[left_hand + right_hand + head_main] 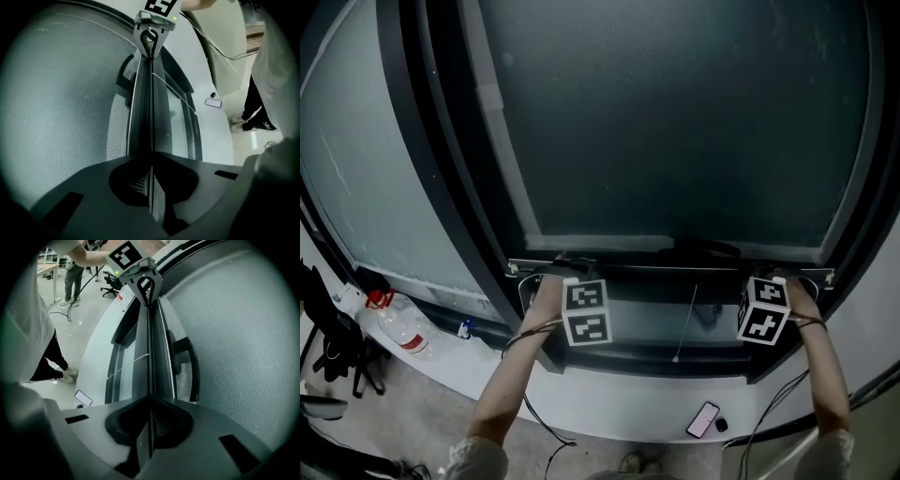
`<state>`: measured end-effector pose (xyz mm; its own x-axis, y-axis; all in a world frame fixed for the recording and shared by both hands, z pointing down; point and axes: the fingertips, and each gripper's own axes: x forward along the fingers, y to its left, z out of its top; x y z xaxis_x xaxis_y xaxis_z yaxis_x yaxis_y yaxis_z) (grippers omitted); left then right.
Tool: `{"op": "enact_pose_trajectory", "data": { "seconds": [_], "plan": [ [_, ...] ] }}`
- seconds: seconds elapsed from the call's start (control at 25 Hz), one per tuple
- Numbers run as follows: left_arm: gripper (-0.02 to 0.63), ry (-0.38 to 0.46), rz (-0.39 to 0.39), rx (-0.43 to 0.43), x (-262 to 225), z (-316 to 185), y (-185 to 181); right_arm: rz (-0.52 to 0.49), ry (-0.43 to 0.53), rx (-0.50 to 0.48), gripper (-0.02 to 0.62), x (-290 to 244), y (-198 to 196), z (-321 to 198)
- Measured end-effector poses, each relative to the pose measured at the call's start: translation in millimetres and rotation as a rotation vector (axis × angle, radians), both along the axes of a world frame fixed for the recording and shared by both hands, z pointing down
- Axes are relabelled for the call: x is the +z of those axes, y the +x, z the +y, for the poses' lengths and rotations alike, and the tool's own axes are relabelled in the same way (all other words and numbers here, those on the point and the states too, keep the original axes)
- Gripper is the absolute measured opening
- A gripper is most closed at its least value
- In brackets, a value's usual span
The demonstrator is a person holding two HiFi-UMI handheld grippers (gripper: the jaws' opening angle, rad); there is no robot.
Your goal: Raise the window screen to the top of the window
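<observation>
The screen [675,122] covers most of the window, and its bottom rail [675,269] sits low in the frame [412,141]. The left hand-held gripper [151,185] is clamped on the rail's thin lip near the left end. The right hand-held gripper [150,425] pinches the same lip near the right end, with the handle [187,363] between them. The lift looks barely begun, if at all. To do it well, both ends should rise together at one pace with the rail level, so it does not cock and bind in the frame. The lip is narrow, so a firm squeeze and a straight upward pull, not outward, should guard against slipping.
</observation>
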<state>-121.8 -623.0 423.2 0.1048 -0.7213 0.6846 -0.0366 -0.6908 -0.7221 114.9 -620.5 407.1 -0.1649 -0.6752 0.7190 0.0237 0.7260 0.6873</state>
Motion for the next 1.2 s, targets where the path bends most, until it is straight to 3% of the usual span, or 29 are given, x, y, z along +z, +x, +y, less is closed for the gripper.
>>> {"op": "enact_pose_trajectory", "data": {
  "seconds": [0.48,0.84,1.2],
  "plan": [
    [0.018,0.294,0.020,-0.005,-117.2,-12.5,-2.6,0.015,0.239,-0.015,0.019,-111.4,1.0,-11.2],
    [0.018,0.622,0.019,-0.023,-284.6,-20.5,-9.1,-0.026,0.514,-0.019,0.020,-276.9,-4.3,-21.1],
    [0.019,0.795,0.006,-0.027,-424.5,-20.2,-9.2,-0.008,0.690,-0.004,0.020,-416.2,-5.4,-19.9]
  ]
}}
